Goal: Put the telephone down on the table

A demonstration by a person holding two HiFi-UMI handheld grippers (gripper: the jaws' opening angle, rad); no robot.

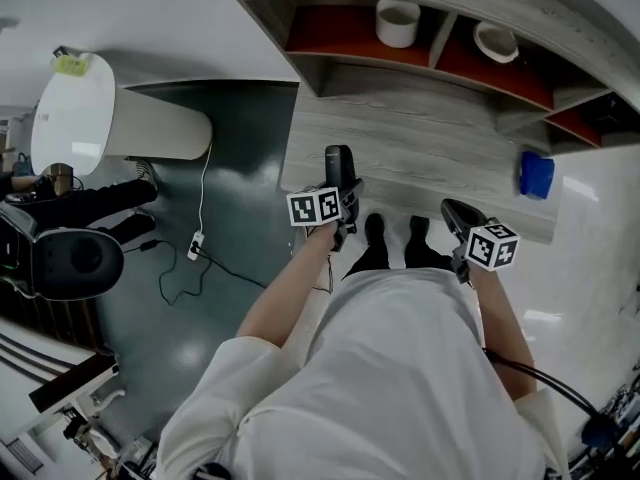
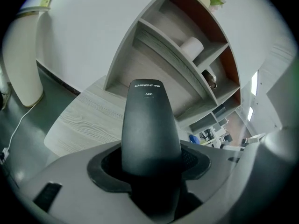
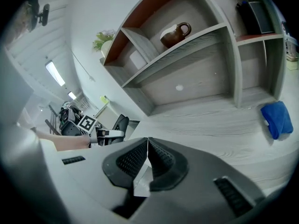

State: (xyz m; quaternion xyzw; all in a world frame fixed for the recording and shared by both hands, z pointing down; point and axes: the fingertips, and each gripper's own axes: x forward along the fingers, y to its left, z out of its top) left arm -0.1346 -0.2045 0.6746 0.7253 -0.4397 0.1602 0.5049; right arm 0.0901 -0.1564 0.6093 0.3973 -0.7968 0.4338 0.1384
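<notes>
A black telephone handset (image 1: 340,166) stands up from my left gripper (image 1: 345,206), which is shut on its lower end above the near left part of the grey wooden table (image 1: 420,138). In the left gripper view the handset (image 2: 150,125) fills the middle, with both dark pads pressed against its sides. My right gripper (image 1: 458,218) hovers at the table's near edge, shut with nothing in it; its pads (image 3: 161,160) meet. The right gripper view also shows the left gripper (image 3: 108,134) with the handset (image 3: 120,123) off to the left.
A curved shelf unit at the back of the table holds a white cup (image 1: 397,22), a bowl (image 1: 496,40) and a brown jug (image 3: 175,34). A blue cloth (image 1: 536,175) lies at the table's right. On the floor to the left are a cable (image 1: 195,246), a chair (image 1: 70,260) and a round white table (image 1: 75,113).
</notes>
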